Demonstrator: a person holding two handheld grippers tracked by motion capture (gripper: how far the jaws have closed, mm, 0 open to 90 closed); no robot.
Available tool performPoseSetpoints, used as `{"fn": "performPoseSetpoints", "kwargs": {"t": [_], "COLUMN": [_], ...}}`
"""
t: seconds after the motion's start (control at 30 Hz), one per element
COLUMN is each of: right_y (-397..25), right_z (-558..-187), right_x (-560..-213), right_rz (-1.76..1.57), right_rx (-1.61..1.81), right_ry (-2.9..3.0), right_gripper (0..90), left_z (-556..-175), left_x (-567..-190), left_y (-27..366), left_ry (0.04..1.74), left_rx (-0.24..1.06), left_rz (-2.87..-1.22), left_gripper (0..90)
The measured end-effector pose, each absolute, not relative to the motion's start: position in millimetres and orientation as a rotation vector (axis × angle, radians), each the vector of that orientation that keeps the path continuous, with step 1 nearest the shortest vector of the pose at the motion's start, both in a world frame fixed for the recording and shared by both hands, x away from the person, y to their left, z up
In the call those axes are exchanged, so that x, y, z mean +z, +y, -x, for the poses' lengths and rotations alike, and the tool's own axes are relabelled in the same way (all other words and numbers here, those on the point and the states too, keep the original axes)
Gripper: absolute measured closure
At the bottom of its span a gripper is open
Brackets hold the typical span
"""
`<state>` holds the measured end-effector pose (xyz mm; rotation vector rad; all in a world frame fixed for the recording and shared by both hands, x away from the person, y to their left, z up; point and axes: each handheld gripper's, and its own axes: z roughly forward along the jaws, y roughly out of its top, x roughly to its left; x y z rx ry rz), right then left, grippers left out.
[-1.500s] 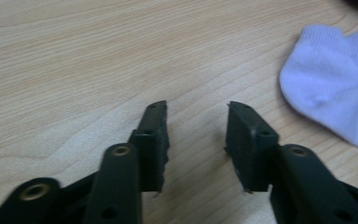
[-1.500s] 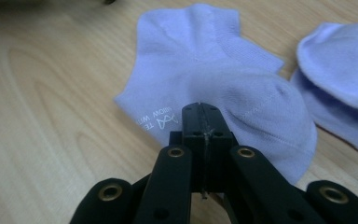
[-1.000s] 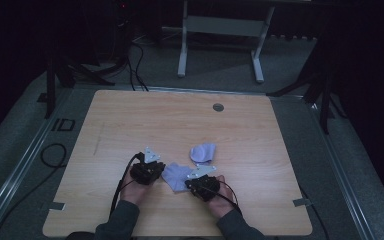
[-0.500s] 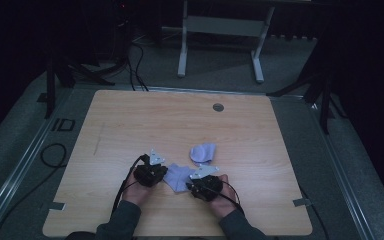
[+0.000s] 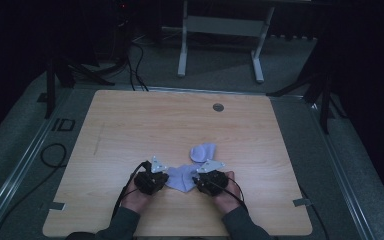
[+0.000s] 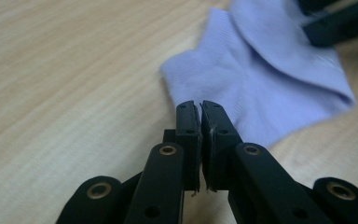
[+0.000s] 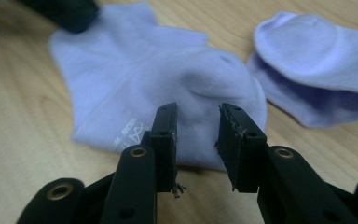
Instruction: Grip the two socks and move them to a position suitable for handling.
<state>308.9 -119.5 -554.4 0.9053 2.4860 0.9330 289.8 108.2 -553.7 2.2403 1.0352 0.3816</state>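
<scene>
Two lavender socks lie on the wooden surface [image 5: 130, 130], near the middle of its near edge. The flat sock [image 5: 180, 178] sits between both claws; the folded sock [image 5: 203, 151] lies just beyond it, toward the far edge, touching or nearly so. Left claw [image 6: 200, 108]: jaws pressed together, clenched on nothing, tips at the flat sock's edge, cloth just ahead of them. Right claw [image 7: 196, 121]: jaws parted, released, poised over the flat sock's near edge beside small white printed marks. A hand [image 5: 139, 198] holds each claw from the near edge.
</scene>
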Motion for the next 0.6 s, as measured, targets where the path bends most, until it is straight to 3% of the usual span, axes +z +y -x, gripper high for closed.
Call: {"fn": "performPoseSetpoints", "kwargs": {"t": [0.23,0.43,0.6], "right_y": [-117,-114,-105], "right_z": [-321,-322,-324], "right_x": [-554,-547,-532], "right_rz": [-0.942,-0.925,-0.895], "right_rx": [0.923,0.936,0.974], "right_ry": [2.466,2.468,2.463], "right_gripper": [67.8,67.7,67.8], "left_z": [-287,-285,-299], "left_x": [-553,-546,-550], "left_y": [105,102,104], "left_ry": [1.008,0.949,1.006], "left_rx": [0.321,0.381,0.390], "left_rz": [-2.250,-2.194,-2.144], "left_gripper": [85.6,82.8,81.3]}}
